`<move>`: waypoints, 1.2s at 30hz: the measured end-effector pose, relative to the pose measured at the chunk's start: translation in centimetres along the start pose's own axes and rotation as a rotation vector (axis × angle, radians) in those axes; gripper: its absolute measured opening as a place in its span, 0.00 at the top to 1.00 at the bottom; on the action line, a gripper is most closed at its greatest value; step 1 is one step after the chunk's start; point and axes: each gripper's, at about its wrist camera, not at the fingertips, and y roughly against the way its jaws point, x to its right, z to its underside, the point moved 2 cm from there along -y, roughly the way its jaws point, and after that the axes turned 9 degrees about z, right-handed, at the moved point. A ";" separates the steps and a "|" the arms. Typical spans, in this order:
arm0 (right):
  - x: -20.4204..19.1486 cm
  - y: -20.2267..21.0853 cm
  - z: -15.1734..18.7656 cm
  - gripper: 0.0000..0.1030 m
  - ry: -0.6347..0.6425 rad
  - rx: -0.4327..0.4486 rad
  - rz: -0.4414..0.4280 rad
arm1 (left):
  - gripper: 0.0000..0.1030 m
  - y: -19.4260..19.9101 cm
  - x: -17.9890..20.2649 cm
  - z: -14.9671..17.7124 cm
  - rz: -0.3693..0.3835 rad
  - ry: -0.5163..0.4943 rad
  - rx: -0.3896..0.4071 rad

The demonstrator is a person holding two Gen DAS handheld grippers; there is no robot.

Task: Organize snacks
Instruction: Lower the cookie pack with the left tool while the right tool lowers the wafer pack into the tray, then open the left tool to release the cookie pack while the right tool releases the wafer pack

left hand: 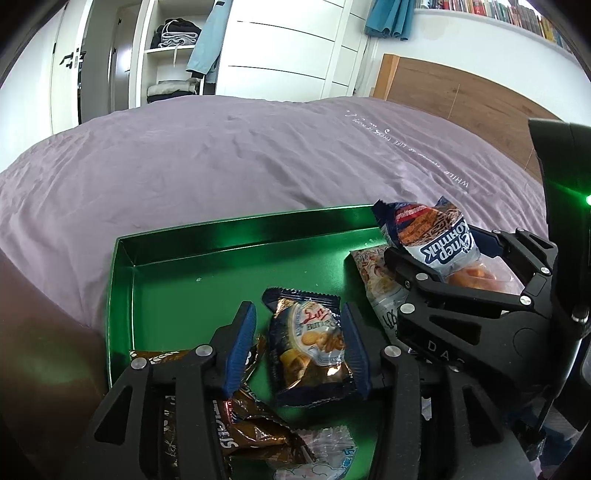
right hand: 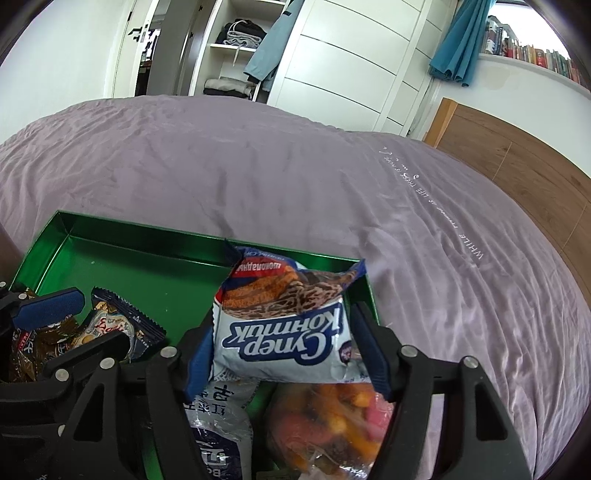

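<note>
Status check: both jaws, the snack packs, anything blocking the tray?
Left gripper straddles biscuit pack. Right gripper straddles white-blue pack, left pad touching. Green tray far half unblocked.

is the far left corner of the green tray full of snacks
No, that corner of the green tray is bare; the snacks lie nearer the grippers.

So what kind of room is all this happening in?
A bedroom, most likely. The green tray of snacks sits on a bed with a purple cover and a wooden headboard. Behind it stands a white wardrobe with folded clothes on open shelves.
</note>
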 end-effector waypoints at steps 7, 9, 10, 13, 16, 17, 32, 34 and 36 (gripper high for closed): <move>0.3 0.4 -0.3 0.00 -0.007 0.006 0.017 | 0.52 0.2 0.0 -0.2 0.007 0.009 0.020; 0.3 0.6 -0.4 0.00 -0.006 0.007 0.020 | 0.51 0.2 0.0 -0.2 0.008 0.010 0.024; 0.3 0.6 -0.4 0.00 -0.005 0.008 0.025 | 0.50 0.3 0.0 -0.2 0.005 0.009 0.028; 0.4 1.0 -0.7 0.00 -0.009 0.019 0.040 | 0.48 0.6 -0.1 -0.1 -0.004 0.005 0.038; 0.5 1.3 -0.8 0.00 -0.019 0.032 0.054 | 0.47 0.8 0.1 -0.1 -0.006 0.001 0.049; 0.6 1.5 -0.9 0.00 -0.021 0.037 0.059 | 0.47 1.0 0.1 -0.1 -0.006 -0.003 0.057; 0.9 3.2 -1.5 0.00 -0.017 0.071 0.111 | 0.40 2.2 0.2 -0.2 -0.008 -0.012 0.113; 1.0 3.4 -1.5 0.00 -0.022 0.073 0.113 | 0.39 2.4 0.3 -0.1 -0.011 -0.015 0.120; 1.2 3.6 -1.5 0.00 -0.027 0.079 0.117 | 0.38 2.5 0.3 -0.1 -0.013 -0.017 0.126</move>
